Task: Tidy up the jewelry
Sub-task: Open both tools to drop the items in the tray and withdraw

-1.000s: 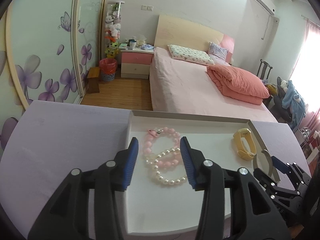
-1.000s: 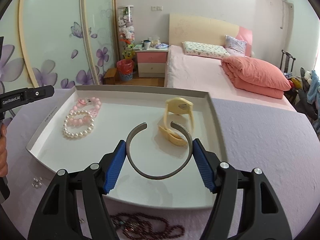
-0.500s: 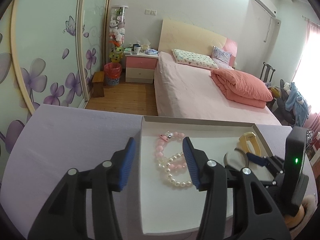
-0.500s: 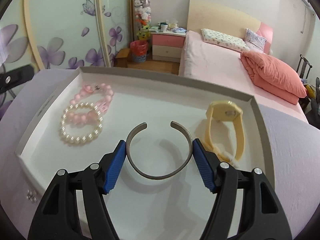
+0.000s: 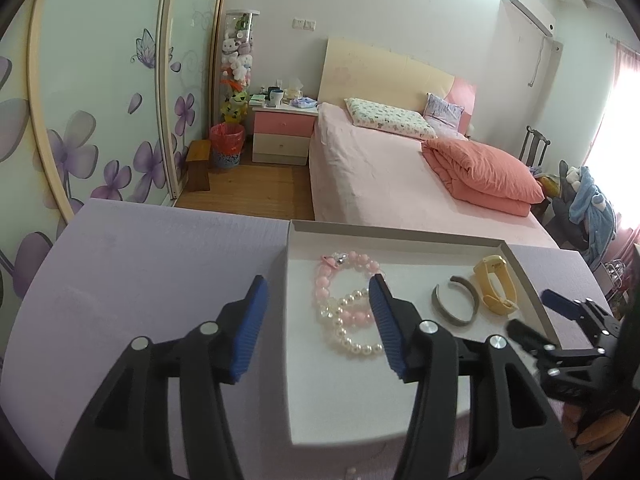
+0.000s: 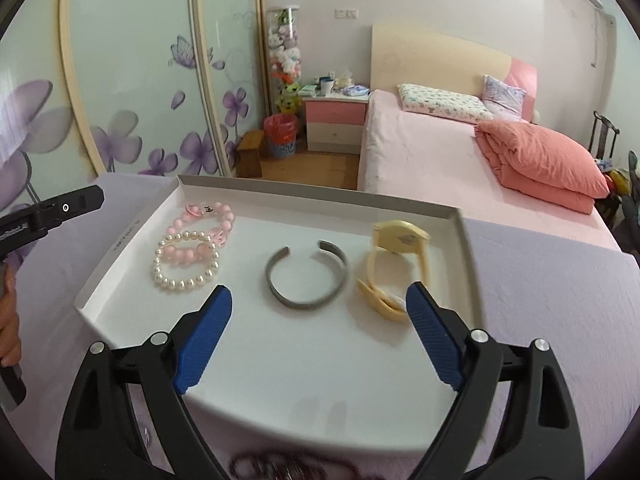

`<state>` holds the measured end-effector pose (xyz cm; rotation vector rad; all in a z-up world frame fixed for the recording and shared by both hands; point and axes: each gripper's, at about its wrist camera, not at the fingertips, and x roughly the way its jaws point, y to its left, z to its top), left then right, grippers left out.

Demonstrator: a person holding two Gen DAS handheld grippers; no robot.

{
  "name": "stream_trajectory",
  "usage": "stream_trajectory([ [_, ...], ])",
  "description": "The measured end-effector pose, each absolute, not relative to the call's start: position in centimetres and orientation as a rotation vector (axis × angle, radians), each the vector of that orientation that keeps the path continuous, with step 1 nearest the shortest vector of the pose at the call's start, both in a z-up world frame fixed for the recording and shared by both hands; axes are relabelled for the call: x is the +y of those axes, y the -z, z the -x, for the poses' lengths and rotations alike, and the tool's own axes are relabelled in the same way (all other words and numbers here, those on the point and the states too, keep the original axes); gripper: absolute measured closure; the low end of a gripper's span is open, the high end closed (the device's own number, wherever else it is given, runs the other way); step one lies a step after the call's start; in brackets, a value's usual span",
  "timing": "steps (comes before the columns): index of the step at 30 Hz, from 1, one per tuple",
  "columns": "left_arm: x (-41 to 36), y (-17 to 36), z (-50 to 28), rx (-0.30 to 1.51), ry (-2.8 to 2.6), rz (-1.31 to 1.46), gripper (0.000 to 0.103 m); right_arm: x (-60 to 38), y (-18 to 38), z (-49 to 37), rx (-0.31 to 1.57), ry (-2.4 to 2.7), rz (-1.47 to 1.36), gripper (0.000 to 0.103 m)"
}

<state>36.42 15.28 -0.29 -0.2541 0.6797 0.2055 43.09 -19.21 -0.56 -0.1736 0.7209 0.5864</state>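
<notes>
The grey cuff bracelet (image 6: 306, 278) now lies flat on the floor of the white tray (image 6: 320, 196), just ahead of my right gripper (image 6: 320, 332) and clear of both pads; a second ago it sat clamped between them, so I judge this piece placed. My right jaws are opening wide with nothing between them, and the tool has backed away from the cuff. To the cuff's right, close beside it, is the yellow watch (image 6: 394, 268); to its left, apart from it, the pink bead bracelet (image 6: 208, 220) and the pearl bracelet (image 6: 186, 264) overlap, neither disturbed since the earlier frames. My left gripper (image 5: 316, 320) hovers over the tray's left edge, its jaws also opening and gripping nothing, though the pearl strand shows in the gap beyond them. Nearer to me than the tray, under my right tool, a dark beaded strand (image 6: 288, 466) lies blurred on the lilac tablecloth (image 6: 560, 280); I think that comes next.
</notes>
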Motion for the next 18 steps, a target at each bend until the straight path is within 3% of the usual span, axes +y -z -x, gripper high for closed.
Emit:
stream_trajectory([
  [5,14.8,-0.4,-33.8,0.67,-0.204,0.252,0.048,-22.1,-0.6,-41.1,0.69,-0.57,0.148,0.016],
  [18,11.7,0.6,-24.3,0.676,-0.177,0.248,0.034,-27.5,1.3,-33.9,0.742,-0.555,0.071,0.041],
])
